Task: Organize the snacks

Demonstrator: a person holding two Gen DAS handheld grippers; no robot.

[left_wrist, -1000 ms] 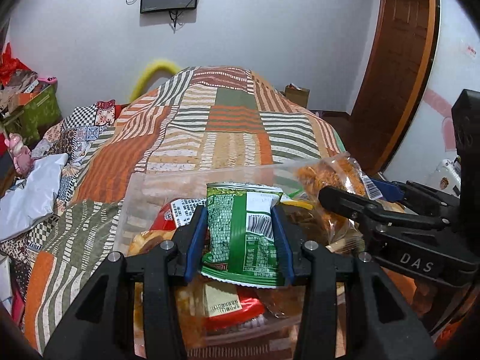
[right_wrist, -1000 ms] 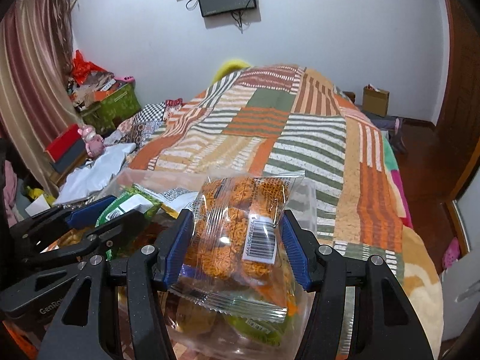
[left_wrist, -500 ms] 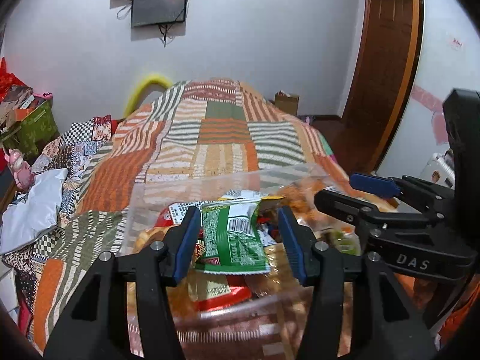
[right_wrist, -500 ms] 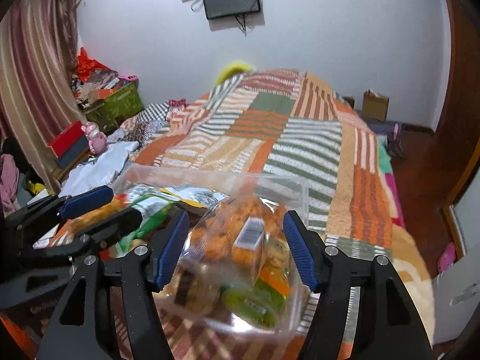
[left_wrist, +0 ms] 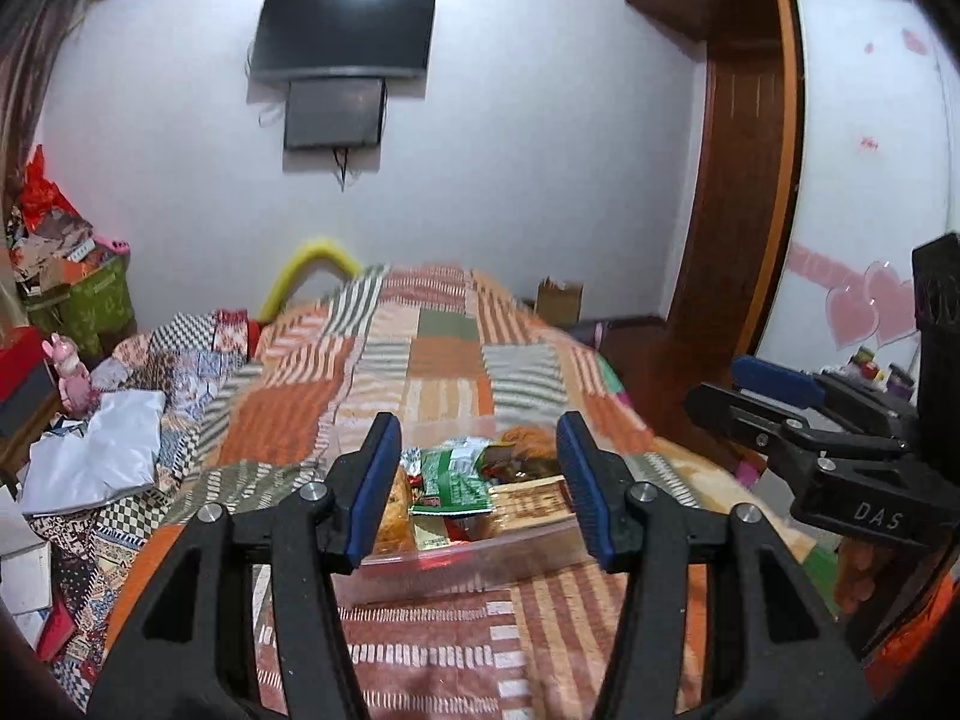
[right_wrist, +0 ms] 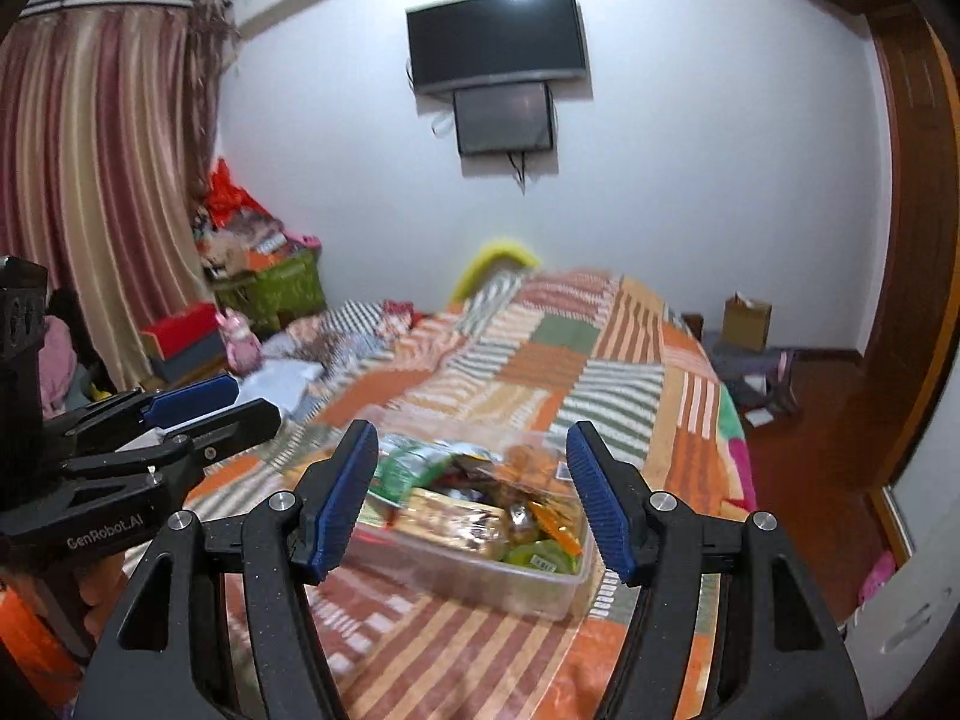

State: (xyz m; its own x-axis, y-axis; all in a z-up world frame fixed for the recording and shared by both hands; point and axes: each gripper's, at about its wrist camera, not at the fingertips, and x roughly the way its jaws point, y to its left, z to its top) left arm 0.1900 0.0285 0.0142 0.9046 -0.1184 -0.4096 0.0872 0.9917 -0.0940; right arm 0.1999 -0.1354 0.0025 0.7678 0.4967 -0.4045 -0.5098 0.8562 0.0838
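Note:
A clear plastic container (left_wrist: 468,549) (right_wrist: 522,588) full of snack packets sits on the striped bedspread. On top lie a green packet (left_wrist: 456,480) (right_wrist: 408,462) and a clear bag of orange snacks (left_wrist: 528,441) (right_wrist: 528,462). My left gripper (left_wrist: 478,438) hangs above and in front of the container, its jaws opening with nothing between them. My right gripper (right_wrist: 472,438) is open and empty, also raised short of the container. Each gripper shows at the edge of the other's view: the right gripper (left_wrist: 720,387), the left gripper (right_wrist: 252,399).
The patchwork bedspread (left_wrist: 444,348) stretches away to the far wall with a television (right_wrist: 498,42). A white bag (left_wrist: 96,450) and crumpled fabric lie at the bed's left. A green basket (right_wrist: 276,294) and a curtain (right_wrist: 90,192) stand left, a wooden door (left_wrist: 738,210) right.
The left gripper let go of the green packet and the right let go of the orange snack bag; both now lie in the container. Both grippers rose and drew back.

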